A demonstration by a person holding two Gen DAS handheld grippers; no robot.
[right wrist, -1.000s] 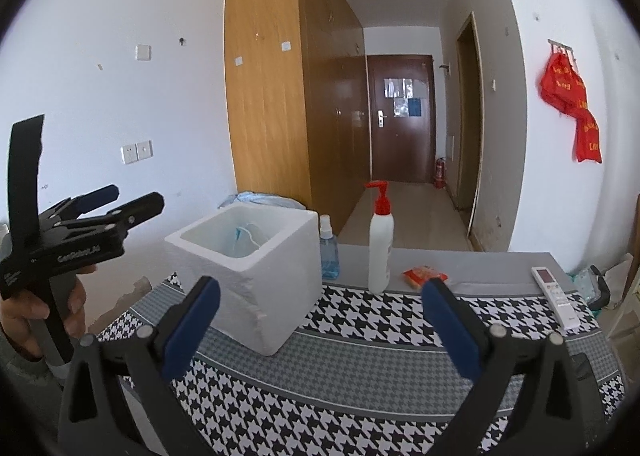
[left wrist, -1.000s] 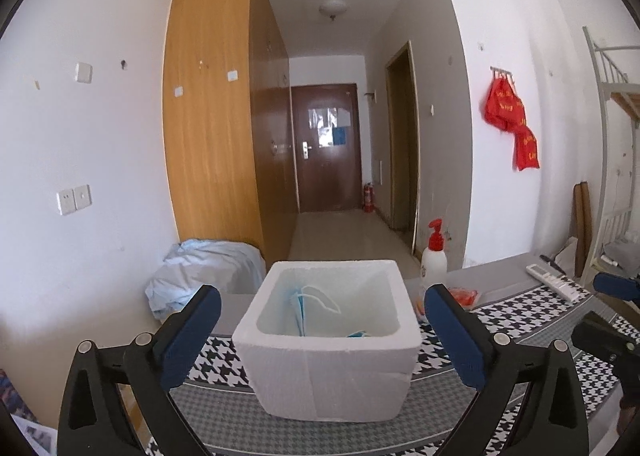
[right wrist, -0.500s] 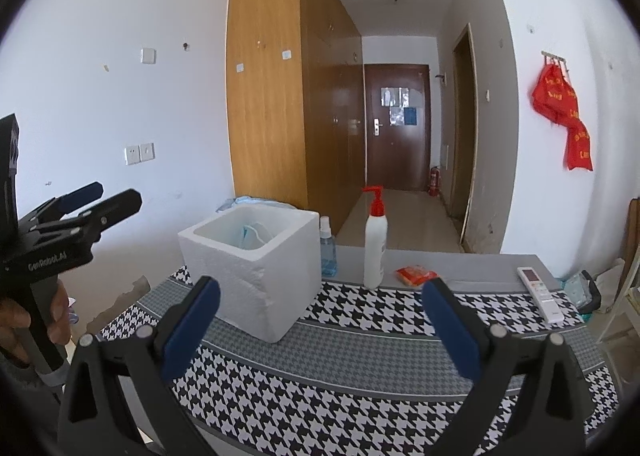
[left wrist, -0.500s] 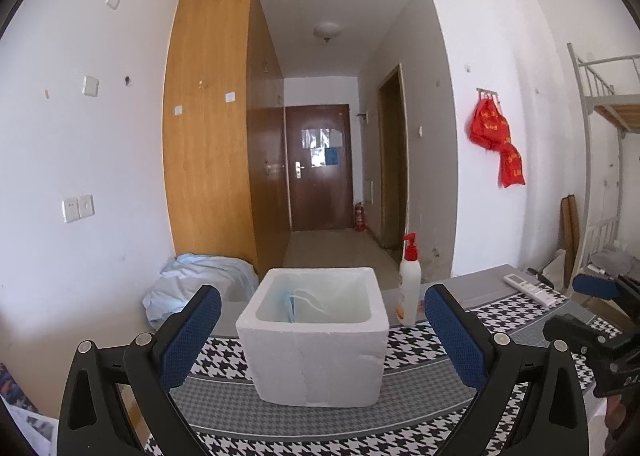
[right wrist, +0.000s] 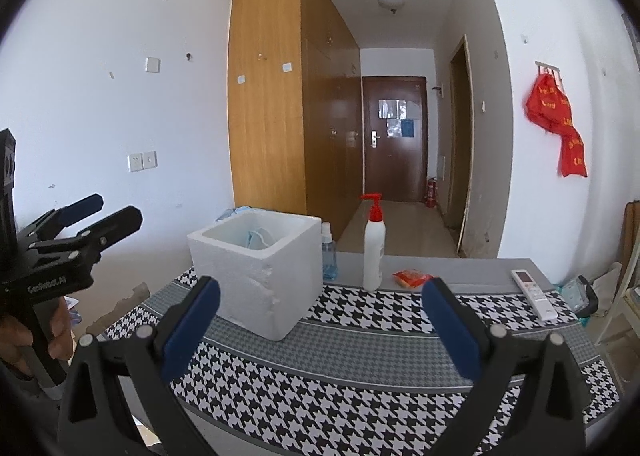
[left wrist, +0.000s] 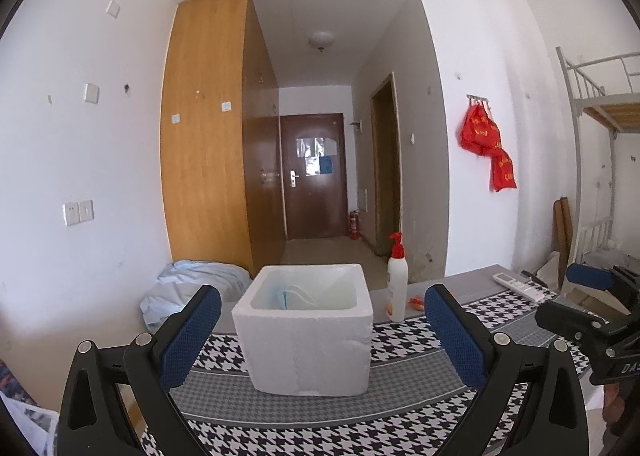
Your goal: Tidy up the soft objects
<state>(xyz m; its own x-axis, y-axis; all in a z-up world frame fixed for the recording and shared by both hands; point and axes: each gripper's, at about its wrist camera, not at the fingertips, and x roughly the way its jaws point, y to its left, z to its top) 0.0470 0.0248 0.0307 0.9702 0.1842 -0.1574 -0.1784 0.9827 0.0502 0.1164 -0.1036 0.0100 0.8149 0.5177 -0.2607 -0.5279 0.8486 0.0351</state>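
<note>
A white foam box (left wrist: 307, 336) (right wrist: 256, 270) stands on the houndstooth tablecloth (right wrist: 360, 368). Light blue face masks (left wrist: 290, 295) (right wrist: 258, 238) lie inside it. My left gripper (left wrist: 320, 330) is open, held back from the box's near side, with nothing between its blue pads. My right gripper (right wrist: 320, 326) is open too, over the cloth to the right of the box, empty. Each gripper shows in the other's view: the left one (right wrist: 102, 210) in a hand, the right one (left wrist: 588, 292) at the right edge.
A white pump bottle with a red top (right wrist: 373, 244) (left wrist: 397, 278), a small blue spray bottle (right wrist: 328, 254), an orange packet (right wrist: 412, 278) and a white remote (right wrist: 534, 294) sit along the table's far side. A pale blue bundle (left wrist: 192, 288) lies beyond the table's left end.
Both grippers have pulled back and risen away from the box, which now looks smaller in both views. Both stay open and empty.
</note>
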